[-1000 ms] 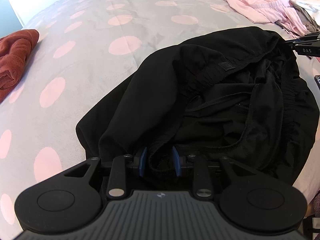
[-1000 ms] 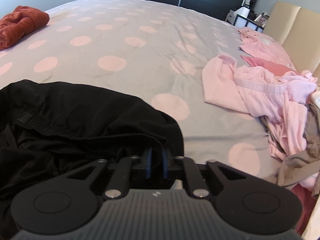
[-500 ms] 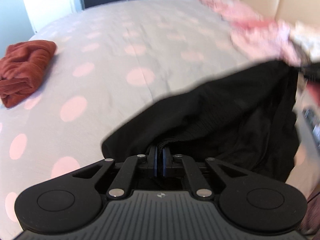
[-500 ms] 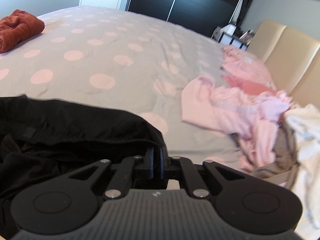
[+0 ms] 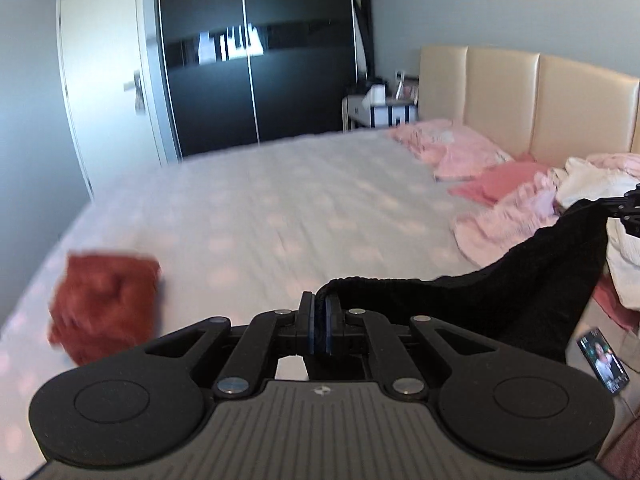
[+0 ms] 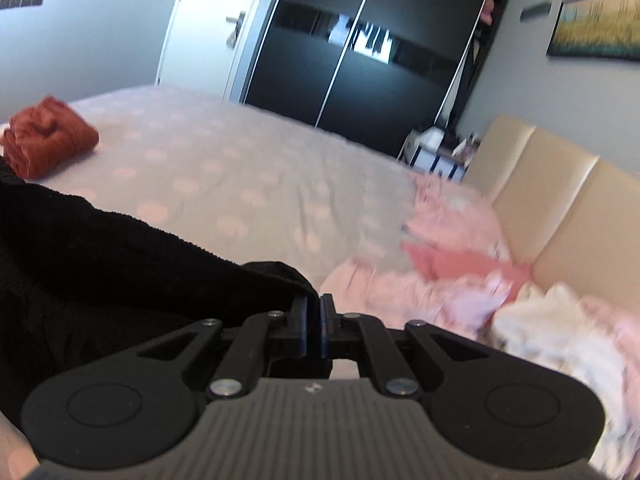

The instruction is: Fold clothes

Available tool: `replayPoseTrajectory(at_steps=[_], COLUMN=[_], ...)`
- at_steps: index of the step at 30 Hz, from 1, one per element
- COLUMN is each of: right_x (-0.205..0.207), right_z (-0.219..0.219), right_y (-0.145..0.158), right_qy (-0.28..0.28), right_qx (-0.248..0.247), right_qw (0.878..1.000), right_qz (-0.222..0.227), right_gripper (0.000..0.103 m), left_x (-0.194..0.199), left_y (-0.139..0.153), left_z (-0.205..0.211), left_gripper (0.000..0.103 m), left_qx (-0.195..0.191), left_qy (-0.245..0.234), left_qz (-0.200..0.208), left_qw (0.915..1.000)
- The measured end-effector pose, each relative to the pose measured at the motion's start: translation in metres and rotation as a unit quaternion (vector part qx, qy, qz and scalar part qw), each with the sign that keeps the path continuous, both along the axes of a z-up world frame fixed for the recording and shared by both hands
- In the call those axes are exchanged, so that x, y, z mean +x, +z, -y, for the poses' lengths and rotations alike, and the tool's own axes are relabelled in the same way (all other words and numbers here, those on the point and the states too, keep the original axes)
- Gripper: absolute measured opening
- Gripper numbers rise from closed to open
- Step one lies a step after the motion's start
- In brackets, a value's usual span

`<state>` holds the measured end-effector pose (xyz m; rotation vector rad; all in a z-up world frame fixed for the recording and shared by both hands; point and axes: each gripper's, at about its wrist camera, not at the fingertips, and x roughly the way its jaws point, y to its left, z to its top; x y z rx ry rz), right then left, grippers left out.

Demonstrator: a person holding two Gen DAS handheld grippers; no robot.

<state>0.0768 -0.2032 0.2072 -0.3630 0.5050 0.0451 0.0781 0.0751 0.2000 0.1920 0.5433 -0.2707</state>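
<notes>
Lifted off bed (image 5: 280, 208): one black garment (image 5: 520, 296), two grippers (image 5: 319, 308) clamping.

- A big bed (image 5: 280, 208) fills the room. Its cover is grey with pink dots.
- A tall black wardrobe (image 5: 256, 60) with shiny sliding doors stands past the far edge of the bed.
- A white door (image 5: 108, 80) is left of the wardrobe.
- A cream padded headboard (image 5: 532, 100) runs along the bed's right edge.
- The walls are pale grey-blue.
- A picture (image 6: 596, 26) hangs on the wall.
</notes>
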Motion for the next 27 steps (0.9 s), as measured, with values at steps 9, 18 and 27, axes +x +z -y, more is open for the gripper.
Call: replayPoseTrajectory(at_steps=[9, 18, 27], right_x=[0.056, 0.045, 0.032], right_z=[0.001, 0.001, -0.006], right_y=[0.121, 0.173, 0.001], right_qy=[-0.012, -0.003, 0.003], right_qx=[0.075, 0.090, 0.048], right_qw=[0.995, 0.991, 0.994], right_qz=[0.067, 0.098, -0.101], right_gripper=[0.007, 0.007, 0.007], left_x=[0.065, 0.054, 0.052], left_y=[0.130, 0.163, -0.068], left_z=[0.026, 0.037, 0.048], left_gripper=[0.003, 0.003, 0.003], left_qx=[0.072, 0.108, 0.175], left_qy=[0.028, -0.018, -0.078], left_qz=[0.119, 0.125, -0.059], left_qw=[0.9899, 0.9861, 0.9797])
